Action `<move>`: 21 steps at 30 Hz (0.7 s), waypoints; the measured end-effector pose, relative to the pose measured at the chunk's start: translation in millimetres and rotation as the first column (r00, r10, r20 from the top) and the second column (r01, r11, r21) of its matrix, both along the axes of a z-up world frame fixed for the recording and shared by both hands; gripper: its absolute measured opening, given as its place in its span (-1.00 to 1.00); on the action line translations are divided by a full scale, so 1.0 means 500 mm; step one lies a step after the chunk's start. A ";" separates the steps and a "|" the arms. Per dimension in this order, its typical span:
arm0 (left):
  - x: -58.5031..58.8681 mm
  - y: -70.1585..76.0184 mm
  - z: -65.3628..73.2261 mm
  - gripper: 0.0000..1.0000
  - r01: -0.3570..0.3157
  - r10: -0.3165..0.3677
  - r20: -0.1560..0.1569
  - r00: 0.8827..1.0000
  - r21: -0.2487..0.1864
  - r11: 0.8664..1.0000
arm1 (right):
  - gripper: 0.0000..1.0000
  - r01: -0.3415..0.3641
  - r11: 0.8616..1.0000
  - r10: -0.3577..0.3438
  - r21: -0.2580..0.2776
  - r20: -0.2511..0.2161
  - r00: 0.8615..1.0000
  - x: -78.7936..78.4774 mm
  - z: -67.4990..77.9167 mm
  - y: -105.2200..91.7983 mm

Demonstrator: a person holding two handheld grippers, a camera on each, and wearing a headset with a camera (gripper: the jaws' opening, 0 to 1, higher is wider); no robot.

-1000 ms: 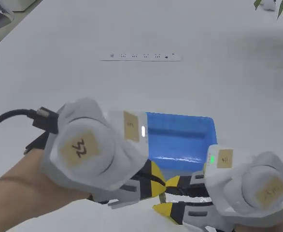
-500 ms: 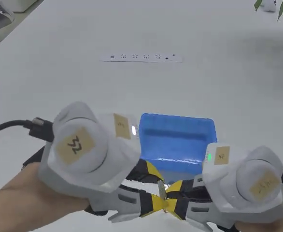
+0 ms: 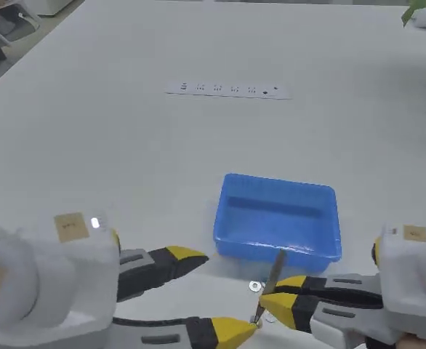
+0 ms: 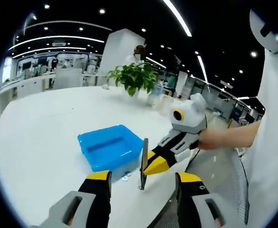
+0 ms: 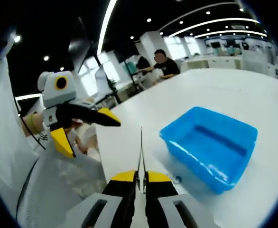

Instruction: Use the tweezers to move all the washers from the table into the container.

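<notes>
Drawn apart now, the left gripper (image 3: 222,294) gapes empty while the right gripper (image 3: 280,299) pinches the tweezers (image 3: 277,265) near the blue container (image 3: 278,186); washers (image 3: 255,286) lie by its front wall, none visibly inside yet.

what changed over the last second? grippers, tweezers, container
The two grippers, bunched jaw to jaw in front of the container earlier, have separated. The left gripper has pulled back to the left and stands open. The right gripper is shut on the tweezers, tips down near the washers on the table. The container and power strip stayed put.
</notes>
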State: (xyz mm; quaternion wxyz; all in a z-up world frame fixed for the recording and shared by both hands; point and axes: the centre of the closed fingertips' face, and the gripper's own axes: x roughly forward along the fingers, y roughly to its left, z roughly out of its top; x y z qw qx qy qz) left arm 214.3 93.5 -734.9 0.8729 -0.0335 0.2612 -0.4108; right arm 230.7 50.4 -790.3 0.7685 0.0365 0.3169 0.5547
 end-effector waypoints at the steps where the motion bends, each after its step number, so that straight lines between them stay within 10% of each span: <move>1: 0.002 0.003 0.005 0.12 -0.025 0.025 0.003 1.000 -0.025 0.999 | -0.95 0.014 1.000 -0.013 0.018 -0.006 1.000 0.005 0.006 -0.002; 12: 0.001 0.053 0.002 0.30 -0.176 0.178 0.053 0.983 -0.040 0.984 | -0.95 0.106 0.989 -0.117 0.103 0.098 0.988 0.057 0.086 -0.031; 21: -0.002 0.067 -0.004 0.32 -0.210 0.212 0.054 0.976 -0.038 0.977 | -0.94 0.233 0.970 -0.242 0.066 0.243 0.939 0.141 0.106 -0.081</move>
